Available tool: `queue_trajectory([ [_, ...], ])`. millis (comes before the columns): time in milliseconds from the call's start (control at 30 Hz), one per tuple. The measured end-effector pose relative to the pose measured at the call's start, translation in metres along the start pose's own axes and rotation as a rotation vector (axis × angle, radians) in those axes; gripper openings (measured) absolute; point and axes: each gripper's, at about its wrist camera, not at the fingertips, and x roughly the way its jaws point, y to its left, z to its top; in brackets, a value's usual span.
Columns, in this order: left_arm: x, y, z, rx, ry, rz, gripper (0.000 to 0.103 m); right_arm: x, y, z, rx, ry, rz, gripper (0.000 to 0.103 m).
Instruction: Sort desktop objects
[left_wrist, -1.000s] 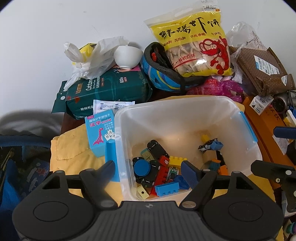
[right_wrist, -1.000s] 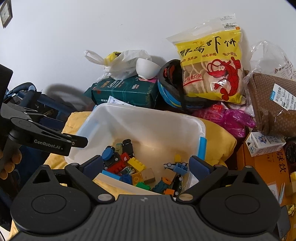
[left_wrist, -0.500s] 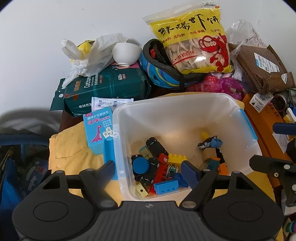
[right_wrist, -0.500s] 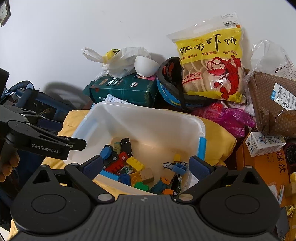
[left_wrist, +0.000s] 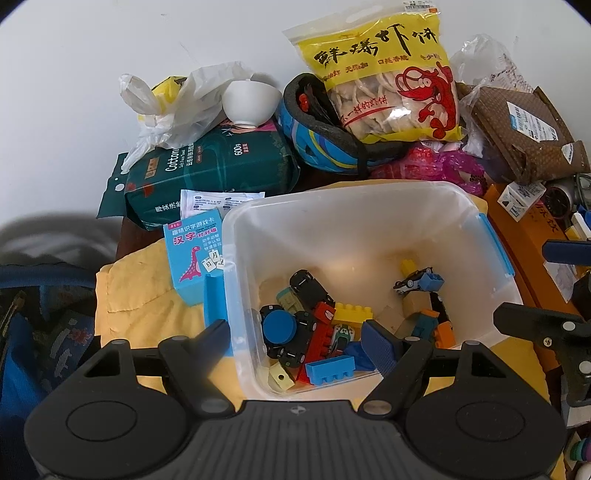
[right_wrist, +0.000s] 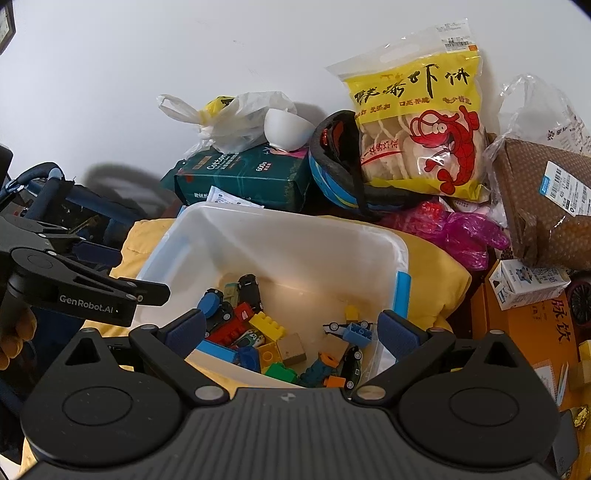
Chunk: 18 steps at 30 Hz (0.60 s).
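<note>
**Both grippers hovering spread over the toy bin**

Hanging above the near edge of the clear plastic bin (left_wrist: 369, 206), left gripper (left_wrist: 295, 341) with jaws wide apart, gripping nothing; one finger sitting outside the bin's left wall, the other over the toys inside. Holding likewise over the bin's near rim, right gripper (right_wrist: 291, 328), jaws spread and empty.

Lying heaped on the bin floor: building bricks and toy cars (left_wrist: 314, 325), among them a yellow brick (right_wrist: 266, 325), a blue round piece (left_wrist: 279, 325) and a small white car (left_wrist: 412, 282); bin resting on a yellow cloth (left_wrist: 144, 280).

Standing just beside the bin's left wall, touching it: a blue card box (left_wrist: 194, 254) with a pink dinosaur. Crowding behind the bin: a dark green cotton pack (left_wrist: 210, 173), a white bowl (left_wrist: 251, 101) sitting on it, a blue helmet (left_wrist: 325, 147), and a yellow shrimp cracker bag (left_wrist: 391, 74) leaning on the helmet.
</note>
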Motion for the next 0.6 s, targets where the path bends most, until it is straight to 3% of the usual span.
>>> queue_trajectory([
  [600, 0.006, 0.0039, -0.0003, -0.003, 0.013, 0.012, 0.081, 0.006, -0.0028, 0.0001, 0.021, 0.022, -0.012, 0.102],
])
